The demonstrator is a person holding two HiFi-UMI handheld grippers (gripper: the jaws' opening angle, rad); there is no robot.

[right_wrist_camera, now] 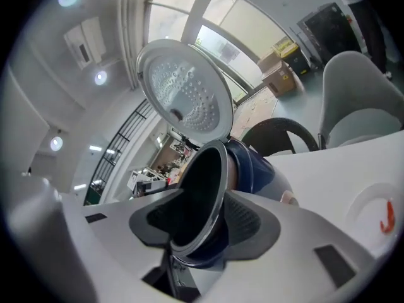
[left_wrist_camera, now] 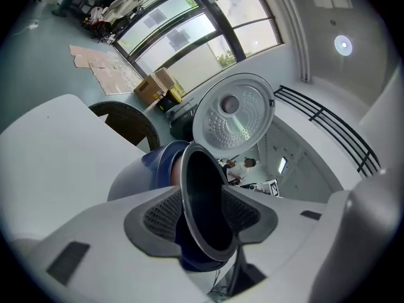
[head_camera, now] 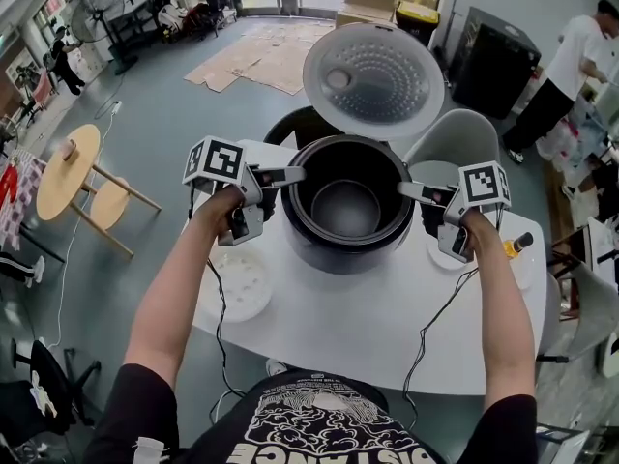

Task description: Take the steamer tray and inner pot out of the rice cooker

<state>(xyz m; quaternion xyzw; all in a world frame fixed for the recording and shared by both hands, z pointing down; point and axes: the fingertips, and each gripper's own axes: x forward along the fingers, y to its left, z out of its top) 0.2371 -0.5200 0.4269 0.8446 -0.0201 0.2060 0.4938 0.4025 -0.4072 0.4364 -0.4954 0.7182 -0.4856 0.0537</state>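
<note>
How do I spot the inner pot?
On the white table stands the rice cooker, lid up. Inside sits the inner pot: the dark bowl whose rim the left hand-held gripper and right hand-held gripper pinch, unlike the cooker's blue shell.

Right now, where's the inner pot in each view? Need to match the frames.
Head view: inner pot at centre of frame, seen from above, dark and round.
Left gripper view: lower centre, dark rim seen edge-on.
Right gripper view: lower centre, rim edge-on again.
Shared landmark: the open lid, perforated, stands above the pot in all three.
</note>
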